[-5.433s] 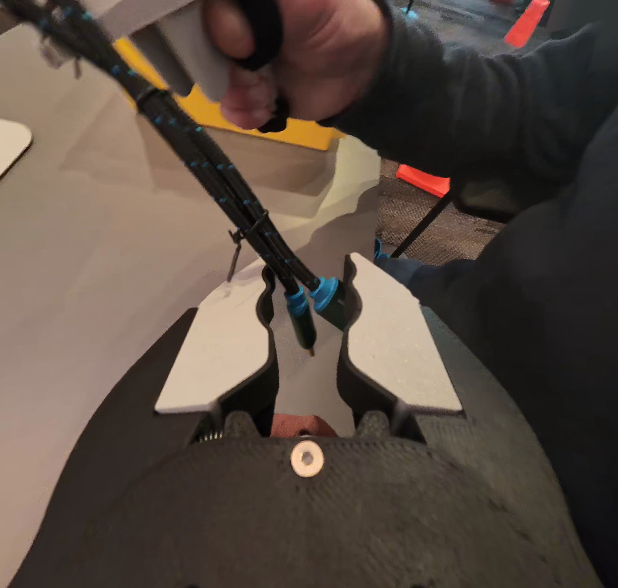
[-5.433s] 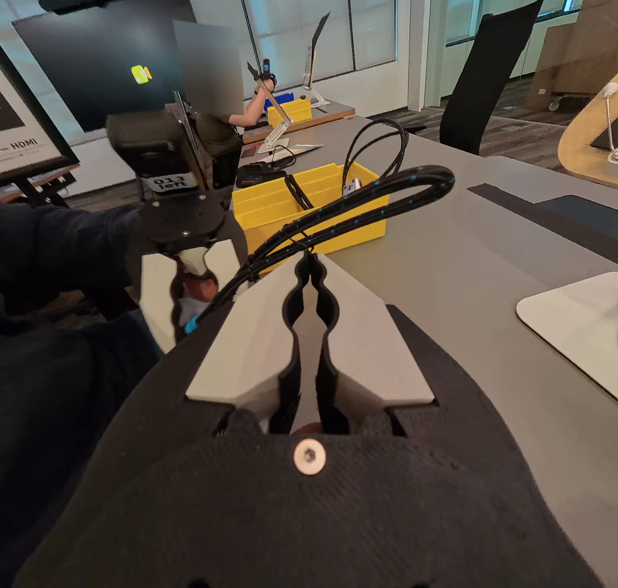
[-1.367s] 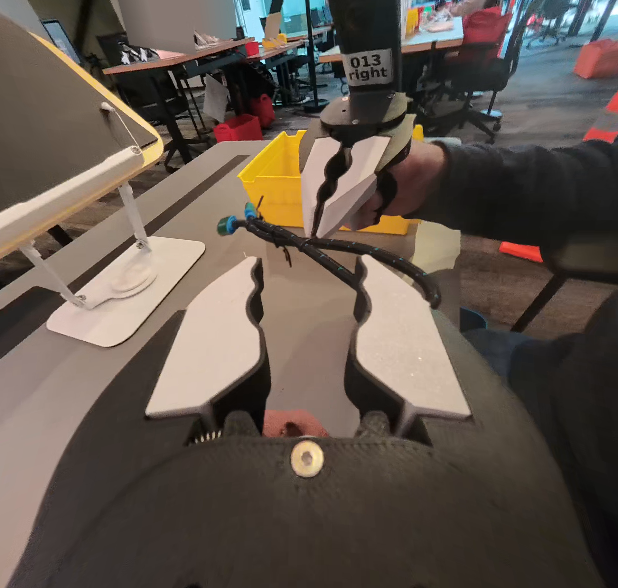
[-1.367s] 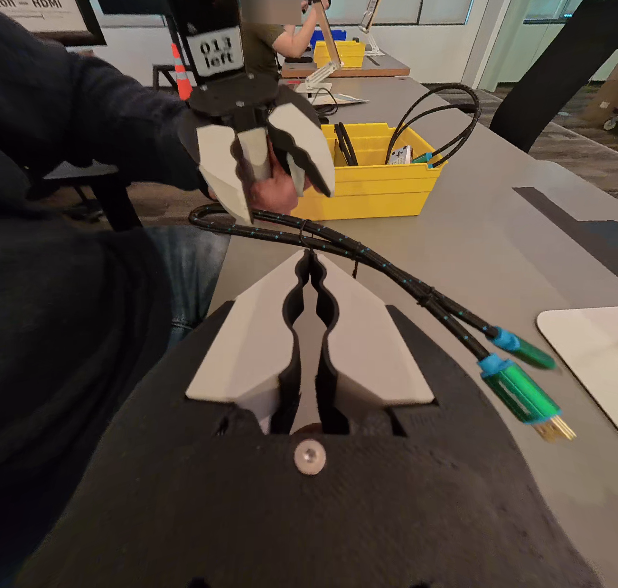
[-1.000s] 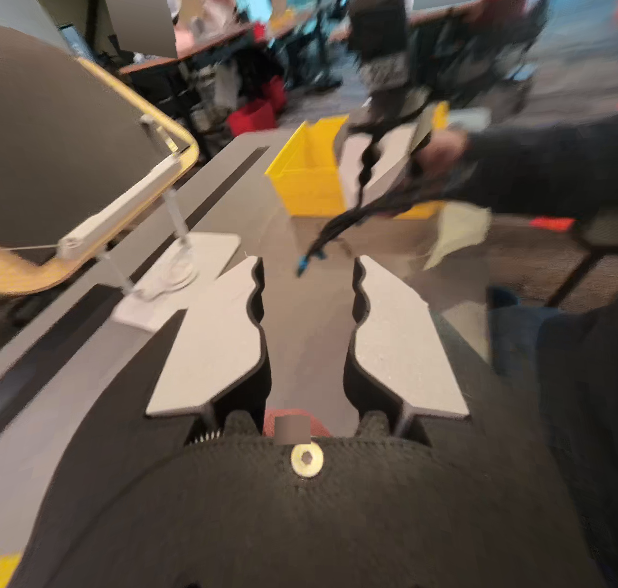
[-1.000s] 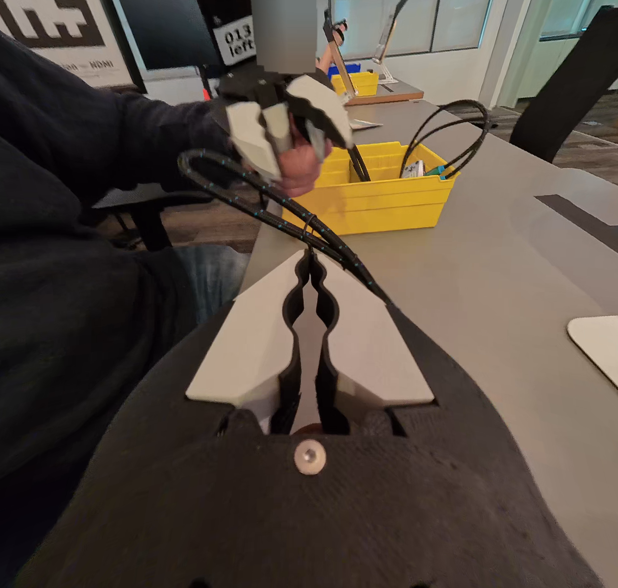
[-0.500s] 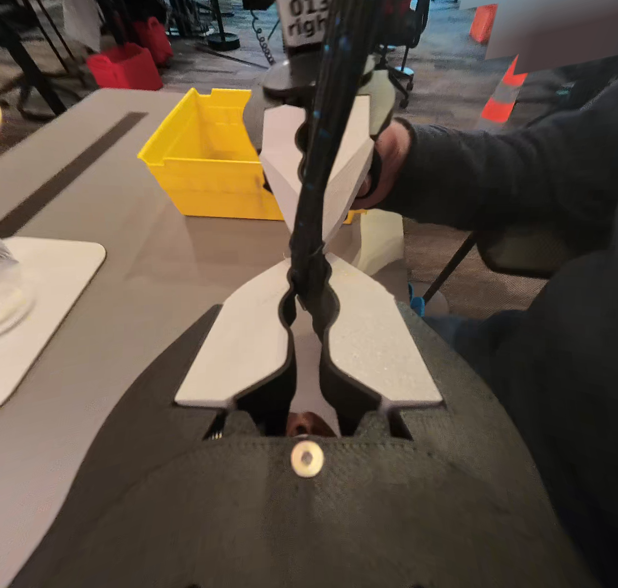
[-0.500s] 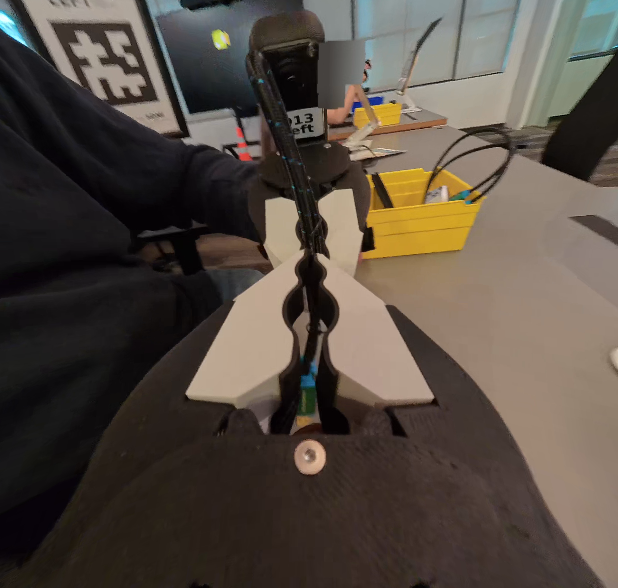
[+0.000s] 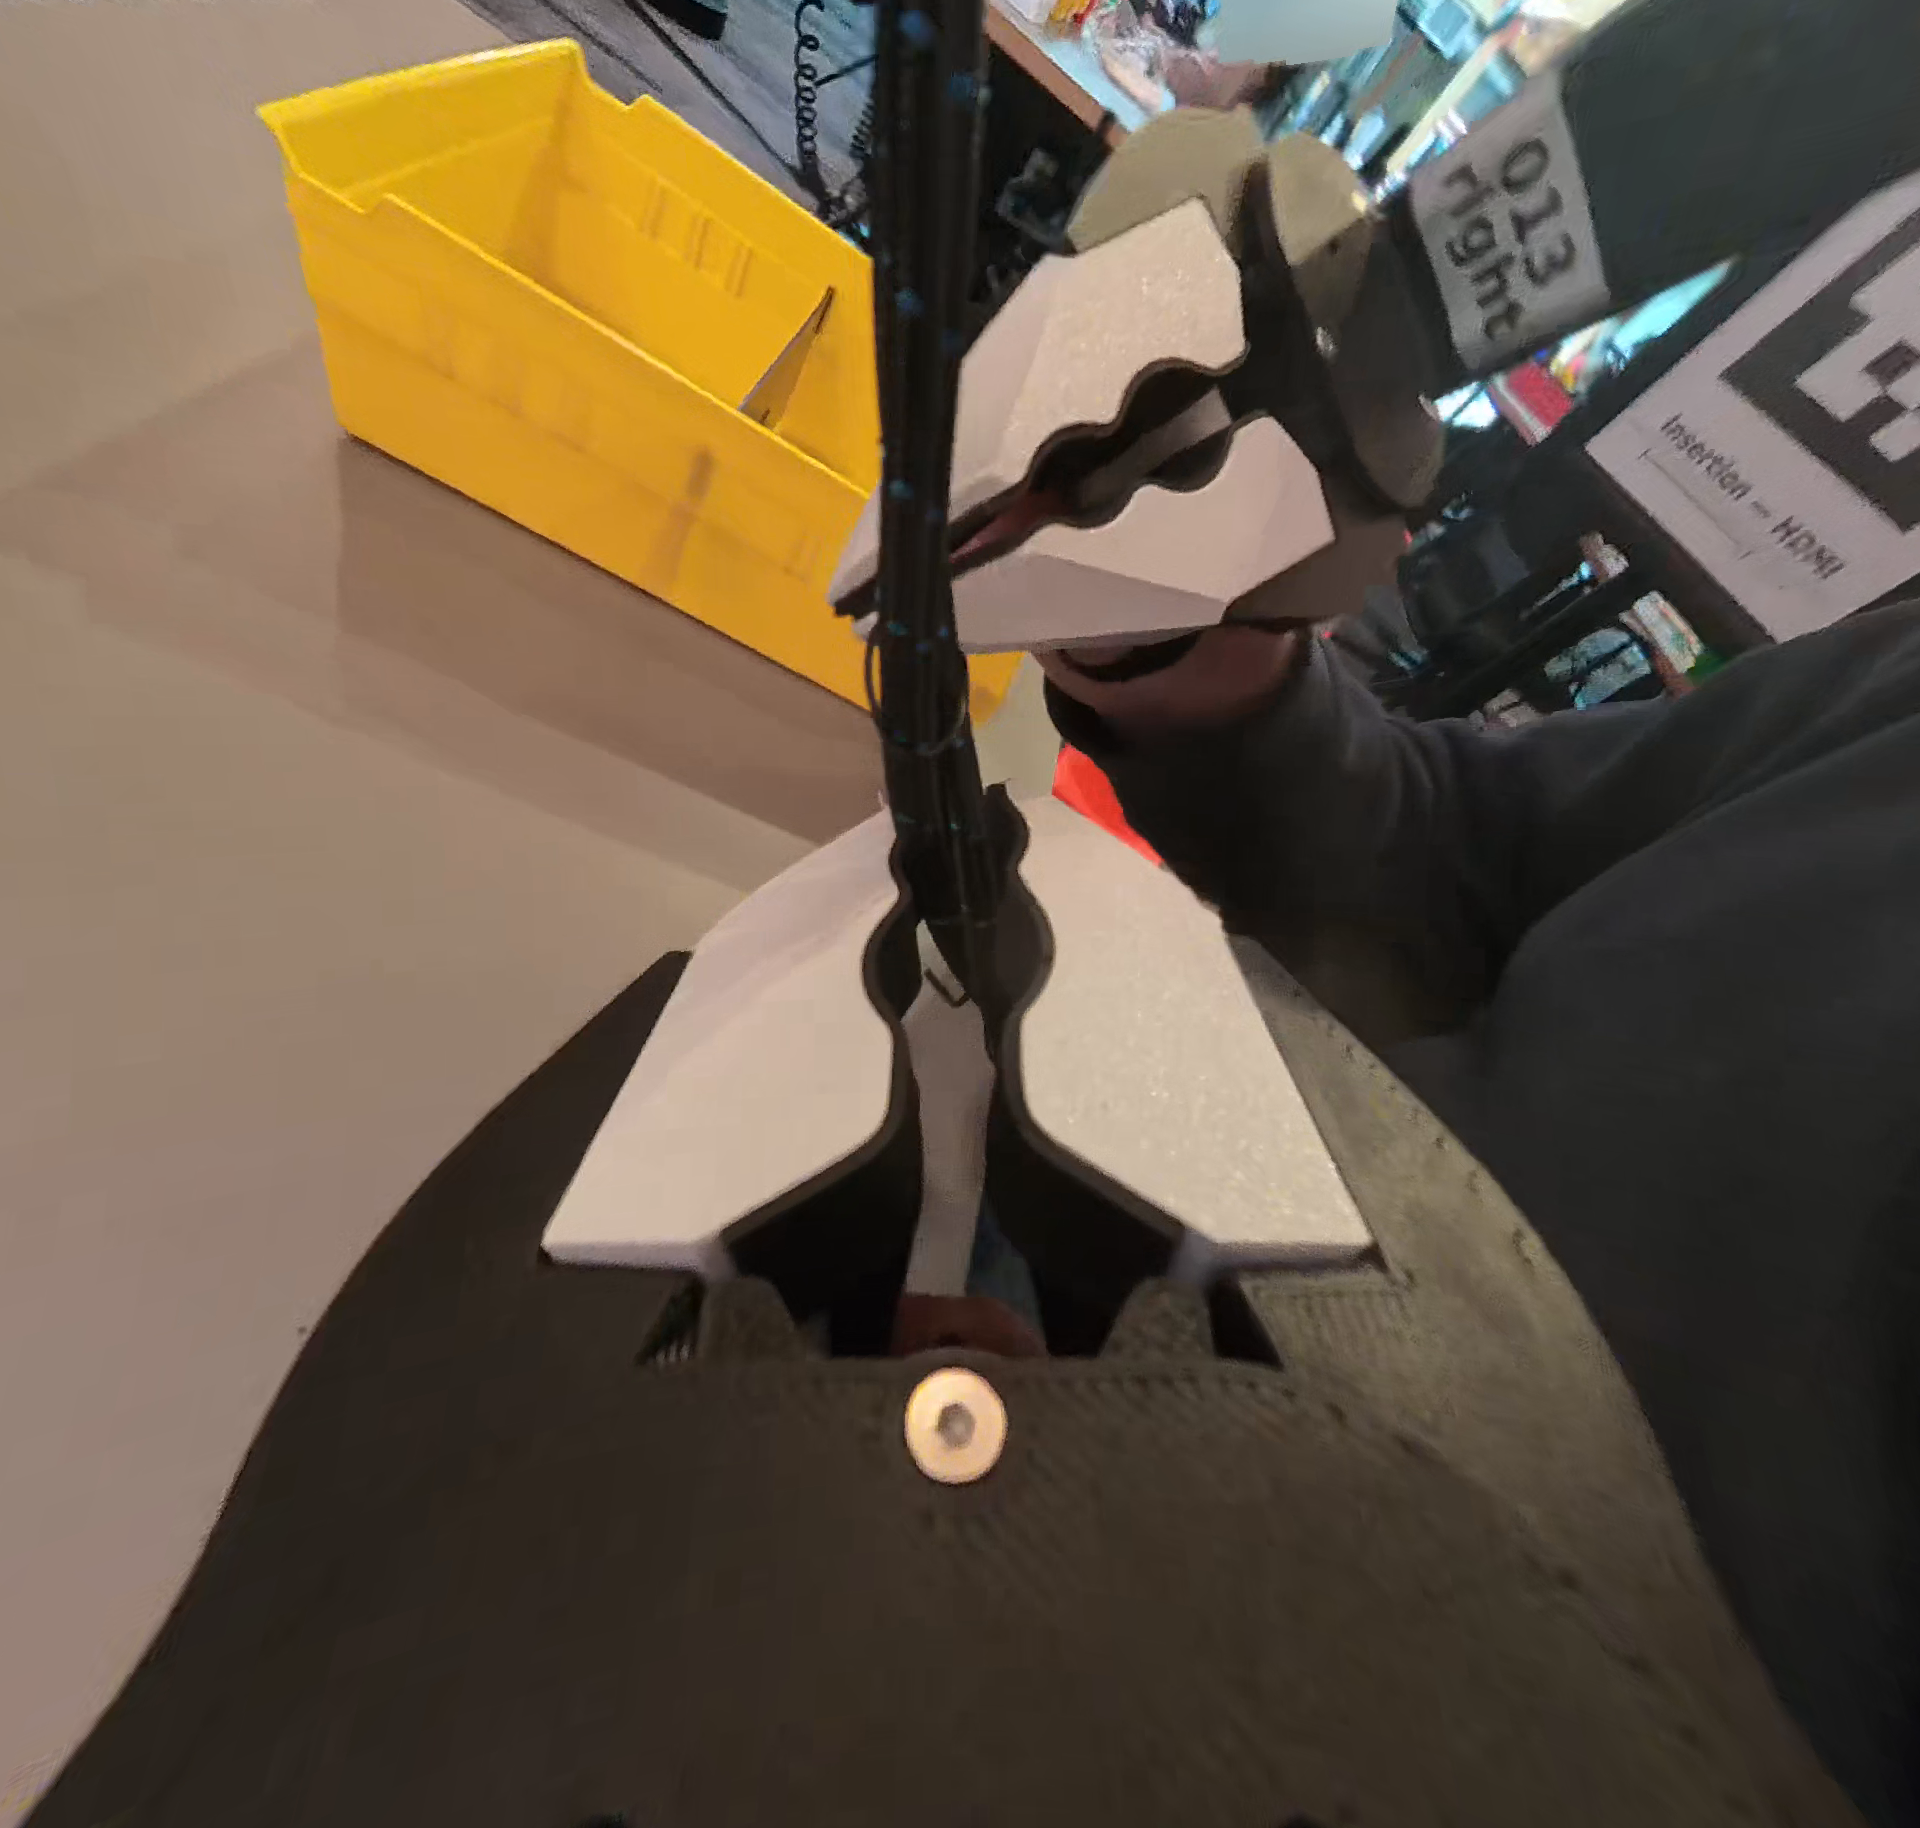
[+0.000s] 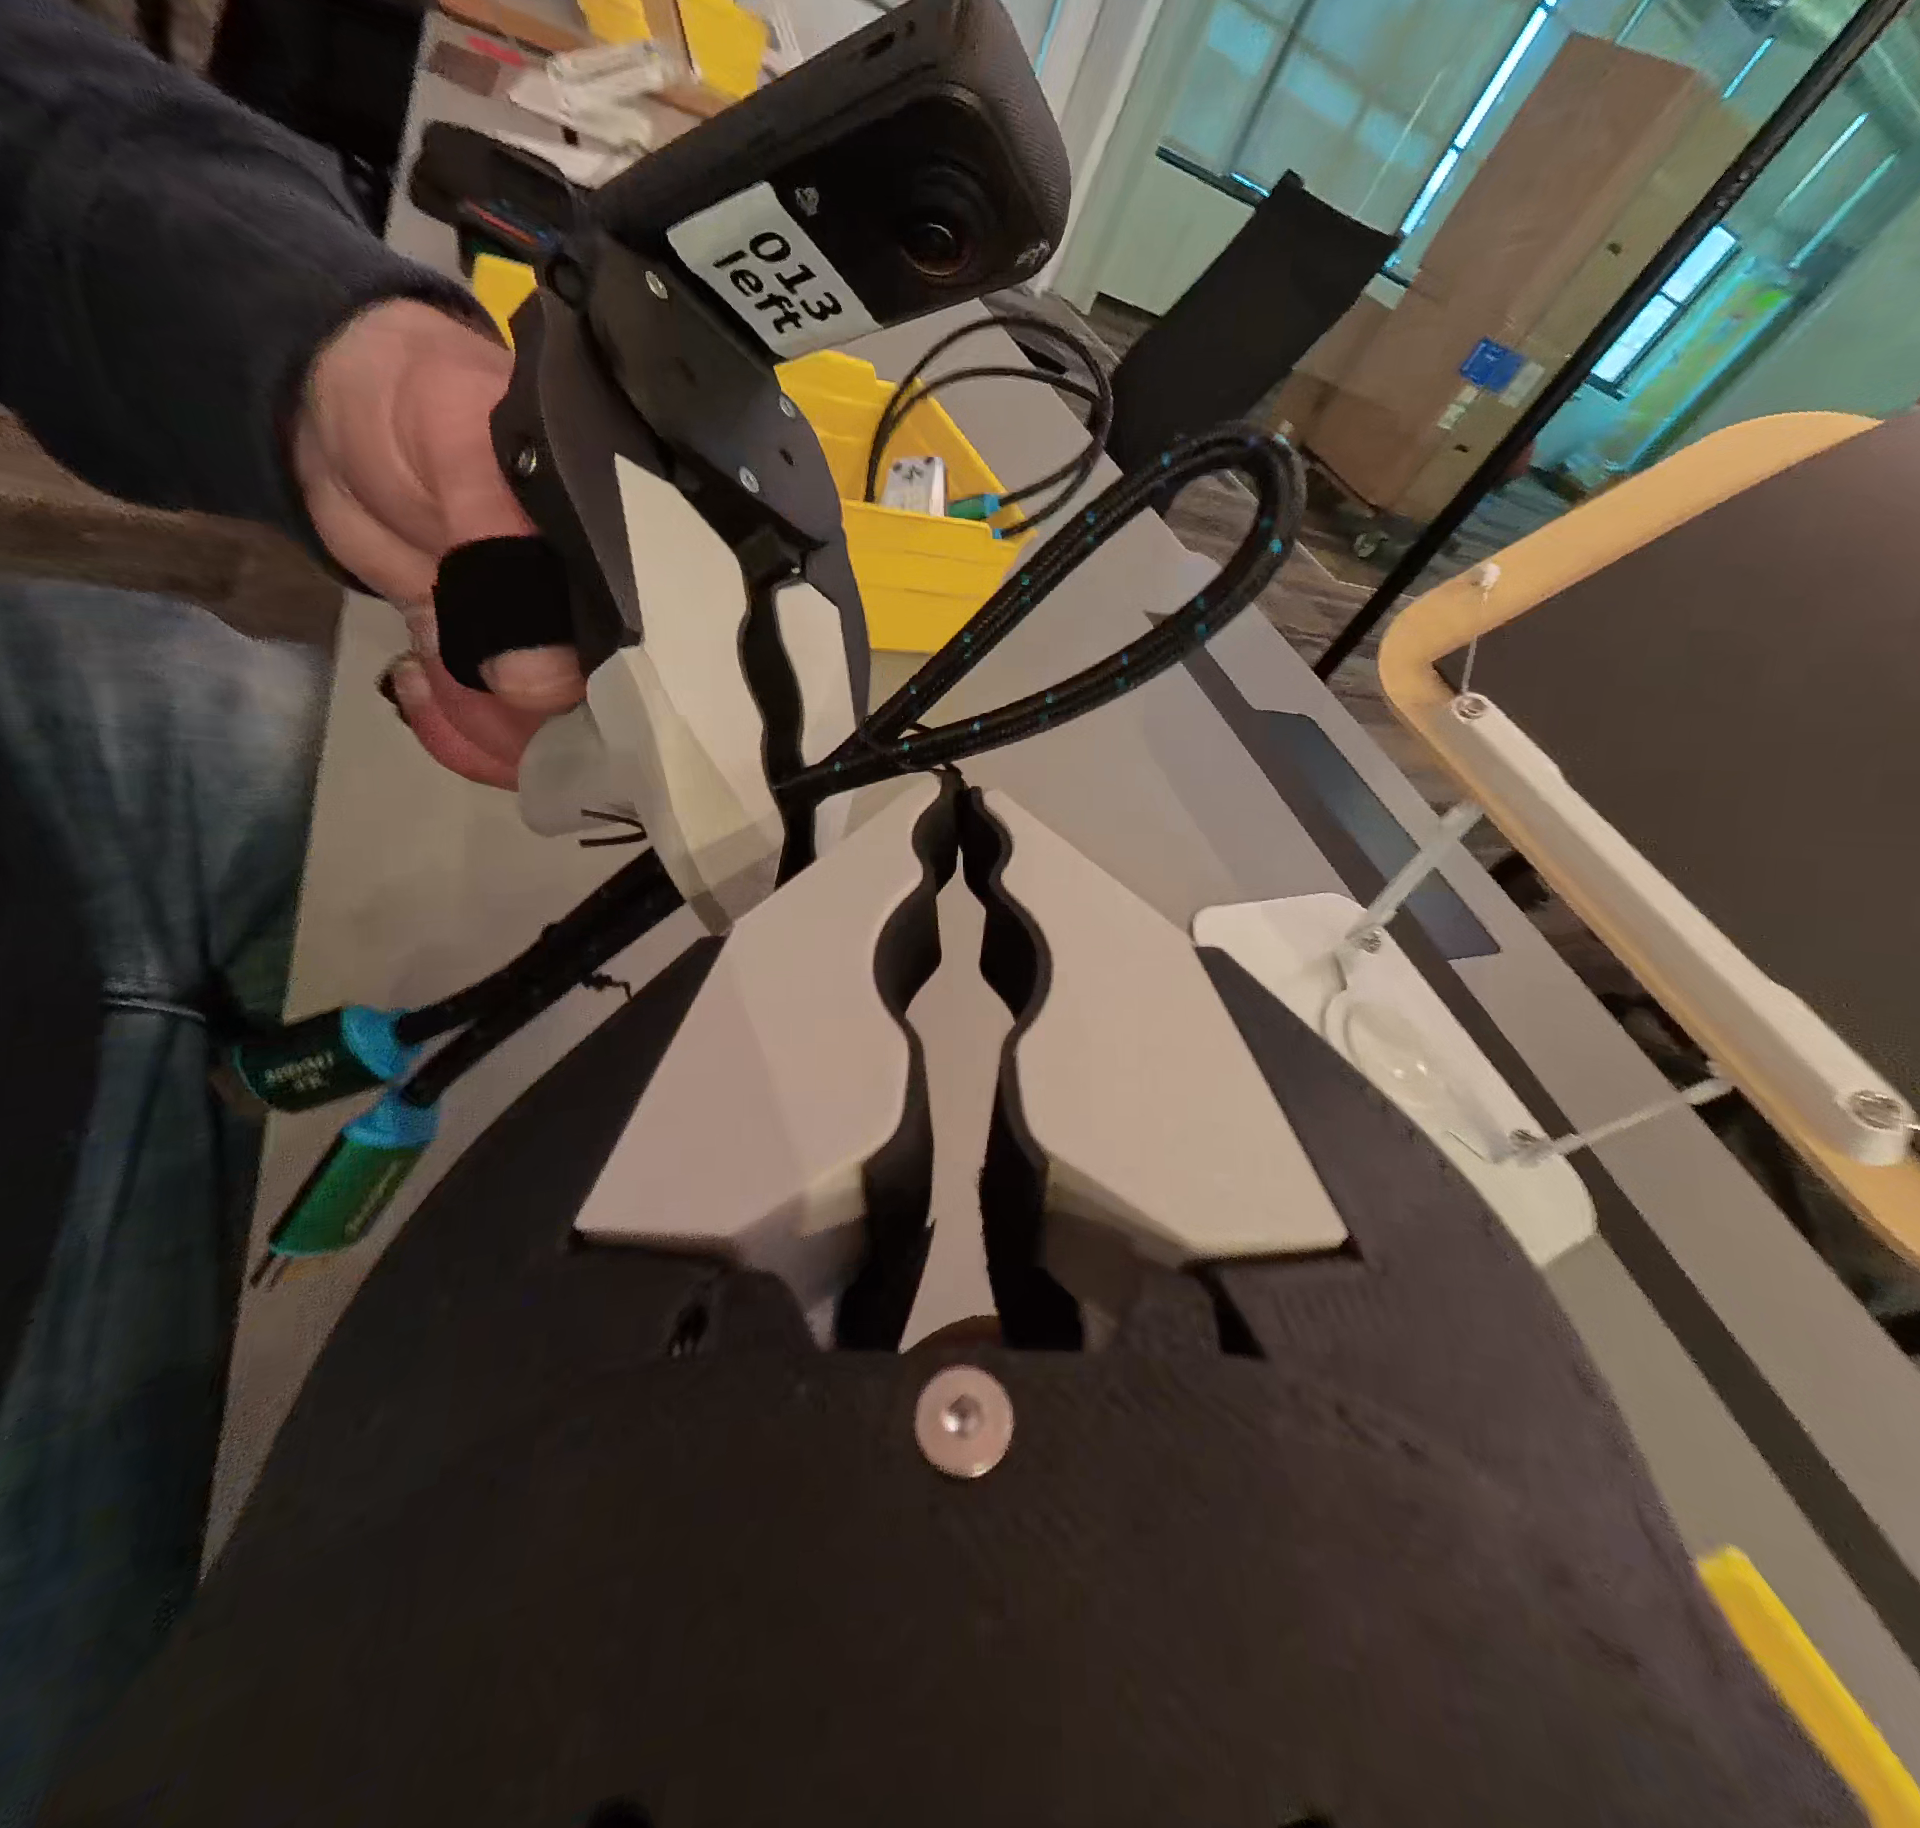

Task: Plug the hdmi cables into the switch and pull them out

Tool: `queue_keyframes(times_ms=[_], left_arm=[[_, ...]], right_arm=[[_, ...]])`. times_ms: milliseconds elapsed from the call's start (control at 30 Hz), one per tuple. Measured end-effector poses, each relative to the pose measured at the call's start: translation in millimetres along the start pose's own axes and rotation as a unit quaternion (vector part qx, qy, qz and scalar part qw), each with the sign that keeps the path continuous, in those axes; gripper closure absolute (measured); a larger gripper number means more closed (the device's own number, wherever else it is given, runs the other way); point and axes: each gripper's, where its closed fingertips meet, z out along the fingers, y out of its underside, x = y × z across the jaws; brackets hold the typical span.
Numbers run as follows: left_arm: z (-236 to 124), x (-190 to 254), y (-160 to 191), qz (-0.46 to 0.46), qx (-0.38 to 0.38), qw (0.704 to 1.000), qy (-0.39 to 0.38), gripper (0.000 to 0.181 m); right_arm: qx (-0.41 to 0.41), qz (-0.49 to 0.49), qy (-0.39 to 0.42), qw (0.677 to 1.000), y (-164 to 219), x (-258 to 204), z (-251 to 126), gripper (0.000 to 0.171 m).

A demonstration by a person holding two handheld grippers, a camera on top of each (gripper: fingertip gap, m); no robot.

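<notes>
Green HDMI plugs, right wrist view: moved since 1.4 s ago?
Yes. The green HDMI plugs swung from over the table at lower right to lower left, off its near edge.

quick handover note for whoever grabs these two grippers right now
Left gripper: shut on the cable bundle, near its plug end.
Right gripper: shut on the same bundle, just below its loop.
The two green plugs hang free below the left gripper, over the person's lap.
The yellow bin sits on the grey table.
No switch in either view, so nothing is plugged in. Plugging in and pulling out both remain.
</notes>
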Motion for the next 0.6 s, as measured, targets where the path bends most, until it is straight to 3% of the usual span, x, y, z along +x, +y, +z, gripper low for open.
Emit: queue_keyframes(times_ms=[233, 600], left_arm=[[-6, -12, -12, 0.104, 0.018, 0.99, -0.09, 0.172], [-3, -19, -18, 0.141, 0.017, 0.982, -0.127, 0.173]], right_arm=[[0.092, 0.197, -0.098, 0.971, -7, -3, -8, 0.171], [0.131, 0.271, -0.154, 0.941, -9, -4, -9, 0.171]])
